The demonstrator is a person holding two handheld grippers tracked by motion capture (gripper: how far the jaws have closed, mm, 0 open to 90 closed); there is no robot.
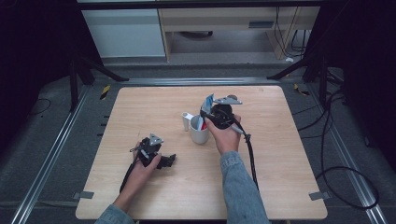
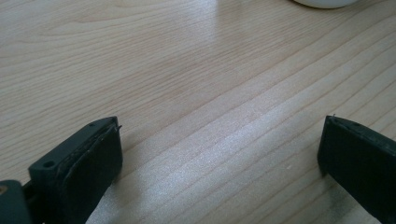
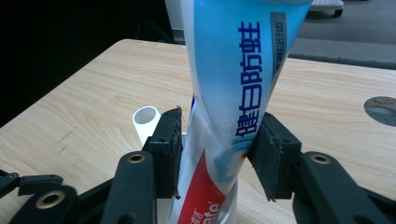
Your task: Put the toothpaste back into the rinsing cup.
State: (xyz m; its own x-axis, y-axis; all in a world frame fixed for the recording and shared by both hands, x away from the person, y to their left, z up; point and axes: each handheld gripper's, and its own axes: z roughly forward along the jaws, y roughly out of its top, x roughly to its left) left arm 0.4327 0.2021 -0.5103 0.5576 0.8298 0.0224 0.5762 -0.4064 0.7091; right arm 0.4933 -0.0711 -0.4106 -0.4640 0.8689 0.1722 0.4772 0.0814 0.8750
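The toothpaste tube [image 3: 233,93] stands up in the white cup [image 1: 200,131], right between the jaws of the right claw [image 3: 217,154]. Those jaws are a little apart around the tube. The left claw [image 2: 219,158] rests wide apart on the desk [image 2: 187,70], well away from the cup.

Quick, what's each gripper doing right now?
Left gripper: open, nothing between its fingers.
Right gripper: fingers around the toothpaste tube standing in the white mug, grip loosened.
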